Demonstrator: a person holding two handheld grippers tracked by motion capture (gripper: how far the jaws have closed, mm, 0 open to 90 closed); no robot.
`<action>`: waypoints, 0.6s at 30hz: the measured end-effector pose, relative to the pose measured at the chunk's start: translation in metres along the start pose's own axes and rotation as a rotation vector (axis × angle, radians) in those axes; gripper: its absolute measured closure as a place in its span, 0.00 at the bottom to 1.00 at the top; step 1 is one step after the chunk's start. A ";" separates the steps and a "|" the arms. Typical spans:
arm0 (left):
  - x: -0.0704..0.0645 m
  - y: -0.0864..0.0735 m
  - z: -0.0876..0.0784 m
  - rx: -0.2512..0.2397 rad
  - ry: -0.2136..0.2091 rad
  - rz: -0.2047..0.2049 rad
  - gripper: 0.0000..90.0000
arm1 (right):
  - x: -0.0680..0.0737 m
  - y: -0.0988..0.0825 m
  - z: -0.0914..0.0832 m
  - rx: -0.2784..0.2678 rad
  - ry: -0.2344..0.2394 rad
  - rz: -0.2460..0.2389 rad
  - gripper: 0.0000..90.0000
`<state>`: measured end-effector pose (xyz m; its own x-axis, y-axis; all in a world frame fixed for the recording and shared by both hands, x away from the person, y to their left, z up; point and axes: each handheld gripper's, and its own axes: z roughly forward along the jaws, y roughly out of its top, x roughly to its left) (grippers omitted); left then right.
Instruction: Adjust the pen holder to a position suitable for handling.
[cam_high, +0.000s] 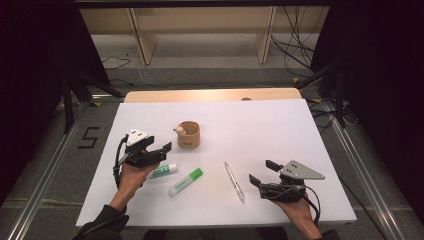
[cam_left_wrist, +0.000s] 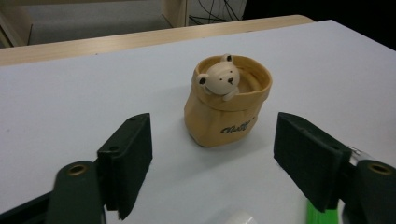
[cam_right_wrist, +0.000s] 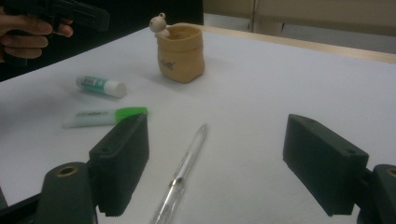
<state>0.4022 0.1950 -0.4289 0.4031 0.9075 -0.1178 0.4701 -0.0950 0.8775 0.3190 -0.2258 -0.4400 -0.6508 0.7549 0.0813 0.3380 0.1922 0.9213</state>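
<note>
- Tan fabric pouch (cam_left_wrist: 228, 105) standing upright toward the far middle of the white table (cam_high: 280, 125), mouth rolled over into a cuff, dark script printed low on its front.
- Holding a small cream bear figure (cam_left_wrist: 218, 80), head and one paw peeking over the pouch rim; whatever lies deeper inside cannot be told.
- Left gripper (cam_high: 161, 150) hovering just beside the pouch, on its near left, jaws standing apart with nothing between them and pointing at the pouch.
- Glue stick (cam_high: 163, 171) lying nearer than the pouch, white with a teal label, close under the left gripper.
- Green-capped marker (cam_high: 185, 181) lying nearer than the pouch, just right of the glue stick, slanting.
- Clear pen (cam_right_wrist: 183, 175) lying near and to the right of the pouch, well apart from it.
- Right gripper (cam_high: 264, 171) resting well apart from the pouch at its near right, jaws gaping wide, empty, pen on the table ahead of them.
</note>
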 end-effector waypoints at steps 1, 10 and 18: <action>0.000 0.000 0.000 0.000 0.000 0.000 0.36 | 0.000 0.000 0.000 0.001 -0.002 -0.002 0.26; 0.004 -0.002 0.027 0.037 0.039 0.009 0.68 | -0.001 0.000 -0.001 0.000 0.001 0.000 0.26; 0.003 0.002 0.047 0.076 0.041 -0.011 0.89 | -0.001 0.000 -0.001 -0.003 0.006 0.003 0.25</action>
<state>0.4412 0.1789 -0.4489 0.3657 0.9246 -0.1064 0.5328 -0.1143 0.8385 0.3188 -0.2268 -0.4397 -0.6534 0.7520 0.0865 0.3381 0.1878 0.9222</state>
